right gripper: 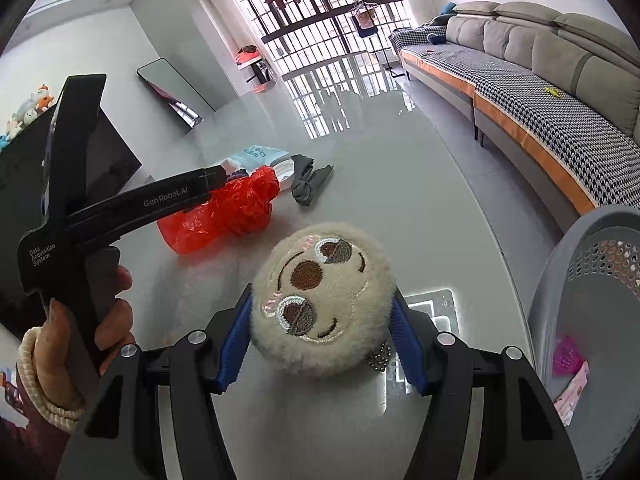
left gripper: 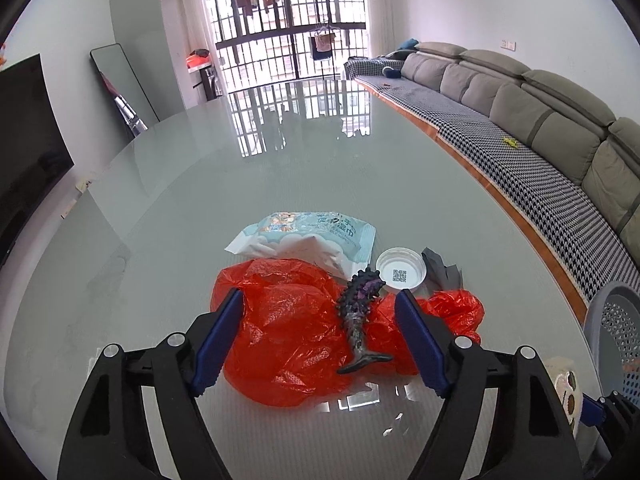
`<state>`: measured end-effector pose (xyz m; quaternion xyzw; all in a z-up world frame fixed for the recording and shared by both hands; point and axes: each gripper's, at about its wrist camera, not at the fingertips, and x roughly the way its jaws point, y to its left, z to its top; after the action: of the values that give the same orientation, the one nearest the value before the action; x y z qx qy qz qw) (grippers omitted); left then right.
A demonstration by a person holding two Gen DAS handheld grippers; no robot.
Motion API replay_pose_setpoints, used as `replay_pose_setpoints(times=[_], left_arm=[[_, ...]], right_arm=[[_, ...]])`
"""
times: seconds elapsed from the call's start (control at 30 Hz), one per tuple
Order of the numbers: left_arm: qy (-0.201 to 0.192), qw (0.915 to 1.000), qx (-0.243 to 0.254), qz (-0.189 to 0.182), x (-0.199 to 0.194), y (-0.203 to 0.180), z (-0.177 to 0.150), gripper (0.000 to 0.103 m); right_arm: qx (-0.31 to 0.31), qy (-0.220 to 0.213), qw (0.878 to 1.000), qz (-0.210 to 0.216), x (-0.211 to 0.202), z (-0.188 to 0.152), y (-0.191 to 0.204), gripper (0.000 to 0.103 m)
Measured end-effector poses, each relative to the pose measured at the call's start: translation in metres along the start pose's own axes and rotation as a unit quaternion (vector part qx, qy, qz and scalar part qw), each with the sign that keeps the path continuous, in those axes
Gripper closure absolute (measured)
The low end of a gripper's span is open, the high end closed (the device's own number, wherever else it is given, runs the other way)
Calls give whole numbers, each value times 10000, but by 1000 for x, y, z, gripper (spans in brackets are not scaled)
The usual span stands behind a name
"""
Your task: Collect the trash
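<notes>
On table (left gripper: 280,152), left hand-held gripper (left gripper: 320,316) open astride red bag (left gripper: 288,320), right hand-held gripper (right gripper: 322,332) clamping plush (right gripper: 320,296).

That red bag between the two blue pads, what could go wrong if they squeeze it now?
The dark spiky toy lies on the red bag, so the left hand-held gripper might pinch it too, or tip it off. The thin bag could slip or tear. The right hand-held gripper grips a plush head, which might end up in the basket with the trash.
</notes>
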<state>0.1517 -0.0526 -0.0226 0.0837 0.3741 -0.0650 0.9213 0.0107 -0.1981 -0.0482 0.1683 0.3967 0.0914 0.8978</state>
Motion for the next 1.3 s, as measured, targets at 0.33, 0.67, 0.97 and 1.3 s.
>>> replay_pose_setpoints(times=[0.33,0.67,0.97,1.3], left_arm=[[191,9993,-6,-320,5,3,-12,60],[110,9982,-203,-545,-22,12,-19,84],[132,9984,-312,-444,-42,33,-41,84],[45,9979,-298,-578,-55,42,-44,84]], right_arm=[[-3,-5,10000,-5,-1,0,0,42],[25,-106,9999,-32,-10,-1,0,42],[-126,-178,9997,-126,-22,-7,15,42],[-190,-238,9992,-272,-34,-12,26,42]])
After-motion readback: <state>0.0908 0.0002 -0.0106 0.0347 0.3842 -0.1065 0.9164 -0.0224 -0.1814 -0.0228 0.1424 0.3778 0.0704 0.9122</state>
